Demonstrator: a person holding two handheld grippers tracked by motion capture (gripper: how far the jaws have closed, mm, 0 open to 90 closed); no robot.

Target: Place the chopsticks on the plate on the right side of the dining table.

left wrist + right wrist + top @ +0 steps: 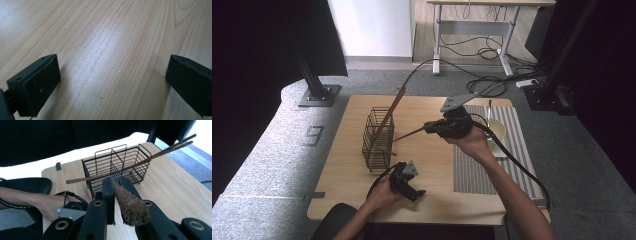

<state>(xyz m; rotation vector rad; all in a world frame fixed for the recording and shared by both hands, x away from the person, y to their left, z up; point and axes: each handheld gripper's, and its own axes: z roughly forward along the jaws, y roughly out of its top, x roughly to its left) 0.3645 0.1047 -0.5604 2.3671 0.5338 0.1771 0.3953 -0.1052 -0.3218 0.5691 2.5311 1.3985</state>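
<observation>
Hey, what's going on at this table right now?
A person is working with a gripper in each hand. The right gripper is shut on a dark wooden stick, probably a chopstick, held above the table and pointing toward the black wire basket. Other sticks already lean in that basket. The left gripper rests low over bare wood, jaws open and holding nothing.
</observation>
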